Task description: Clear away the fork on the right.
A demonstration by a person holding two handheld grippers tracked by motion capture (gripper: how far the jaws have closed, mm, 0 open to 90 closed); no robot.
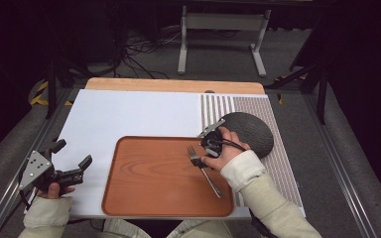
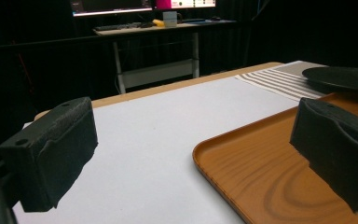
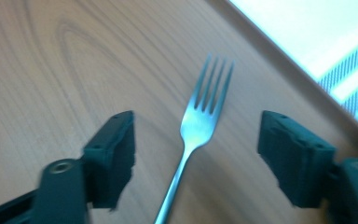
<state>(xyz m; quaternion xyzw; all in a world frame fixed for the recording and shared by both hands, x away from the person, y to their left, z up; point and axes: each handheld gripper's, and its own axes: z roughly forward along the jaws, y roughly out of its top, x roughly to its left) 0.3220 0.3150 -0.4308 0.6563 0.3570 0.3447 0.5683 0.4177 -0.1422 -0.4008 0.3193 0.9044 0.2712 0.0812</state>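
White covering spreads over most of the surface [image 1: 129,114], with a striped mat [image 1: 278,163] on its right side and a brown wooden tray [image 1: 154,173] near the front edge. A metal fork [image 1: 204,171] lies on the tray's right part, tines pointing away from the person. The right hand-held gripper [image 3: 196,154] hovers over it, jaws spread wide either side, touching nothing; the handle's end is cut off there. A dark round object [image 1: 250,131] is partly hidden behind the right hand [image 1: 228,156]. The left hand-held gripper [image 1: 72,158] rests released beside the tray's left edge.
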